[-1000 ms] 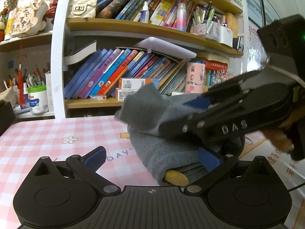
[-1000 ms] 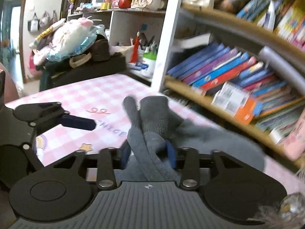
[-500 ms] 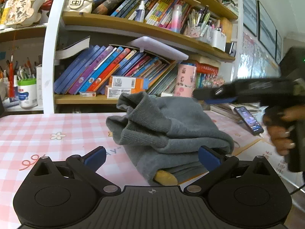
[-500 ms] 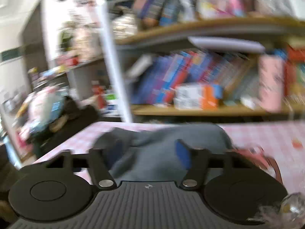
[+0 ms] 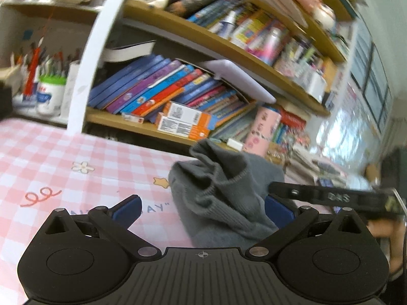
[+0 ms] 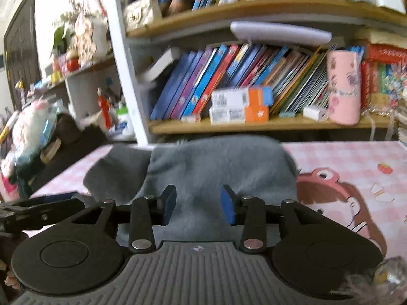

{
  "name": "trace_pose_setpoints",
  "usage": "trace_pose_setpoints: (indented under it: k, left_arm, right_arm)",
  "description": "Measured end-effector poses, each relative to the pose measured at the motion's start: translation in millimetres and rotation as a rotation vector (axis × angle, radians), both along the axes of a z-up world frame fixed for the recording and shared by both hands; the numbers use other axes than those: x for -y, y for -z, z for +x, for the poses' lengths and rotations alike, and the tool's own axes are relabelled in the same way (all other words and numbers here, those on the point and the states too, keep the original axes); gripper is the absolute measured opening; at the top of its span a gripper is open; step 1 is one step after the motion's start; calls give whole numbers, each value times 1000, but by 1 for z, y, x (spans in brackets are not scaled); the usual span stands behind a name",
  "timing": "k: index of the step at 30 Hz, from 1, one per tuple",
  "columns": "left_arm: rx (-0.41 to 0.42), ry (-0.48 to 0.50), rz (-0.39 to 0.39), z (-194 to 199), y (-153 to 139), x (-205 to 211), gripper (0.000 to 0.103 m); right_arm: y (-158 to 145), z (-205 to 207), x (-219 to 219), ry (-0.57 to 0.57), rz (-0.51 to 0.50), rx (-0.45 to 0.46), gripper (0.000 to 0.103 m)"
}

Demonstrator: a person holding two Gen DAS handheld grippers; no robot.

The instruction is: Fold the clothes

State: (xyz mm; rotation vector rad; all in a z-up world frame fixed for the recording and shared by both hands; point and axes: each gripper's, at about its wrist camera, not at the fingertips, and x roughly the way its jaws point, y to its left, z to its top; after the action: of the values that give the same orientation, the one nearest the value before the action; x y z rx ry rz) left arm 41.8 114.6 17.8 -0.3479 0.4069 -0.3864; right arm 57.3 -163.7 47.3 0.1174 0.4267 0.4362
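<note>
The grey garment is lying folded in a bundle on the pink checked worktop, in front of the bookshelf. In the left wrist view it is sitting at about 1 o'clock from the left tongs. Its ribbed cuff end is sticking up and pointing toward 11 o'clock, at the shelf. The bundle's long axis is running from near the camera away to the books. In the right wrist view the garment is lying broadside, its long axis going from 9 to 3 o'clock, with a loose flap hanging out at the 9 o'clock end.

The left tongs are standing wide open, gripping nothing. Their left pad is hanging over bare cloth-covered worktop, and their right pad is just beside the bundle's near edge; whether it is touching cannot be told.

The right tongs are also standing open, less wide, gripping nothing. Their blue pads are showing against the near side of the bundle; whether they are touching it cannot be told. From the left wrist view the right tongs are reaching in from 3 o'clock, just beside the garment's right flank.

A cartoon girl print is showing on the worktop at 3 o'clock of the bundle in the right wrist view.
</note>
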Motion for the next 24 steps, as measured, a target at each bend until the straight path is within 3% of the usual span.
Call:
trace_pose_setpoints:
  k: [6, 8, 10, 14, 18, 20, 24]
  left_arm:
    - [-51, -63, -111, 20, -5, -10, 103]
    - [-66, -78, -111, 28, -9, -7, 103]
    - [-83, -90, -107, 36, -11, -4, 103]
    - [-94, -109, -91, 49, -12, 3, 103]
    - [-132, -146, -85, 60, -3, 5, 103]
    - [-149, -154, -85, 63, 3, 4, 103]
    - [-166, -127, -137, 66, 11, -3, 103]
  right_arm:
    - [-10, 18, 5, 48, -18, 27, 37]
    - [-13, 29, 3, 47, -39, 25, 30]
    - [-10, 47, -5, 39, -94, 2, 19]
    - [1, 83, -22, 15, -235, -56, 18]
    - [15, 98, -37, -12, -365, -44, 18]
    - [14, 104, -38, -15, -372, -57, 18]
    - [12, 110, -24, -15, -254, -73, 18]
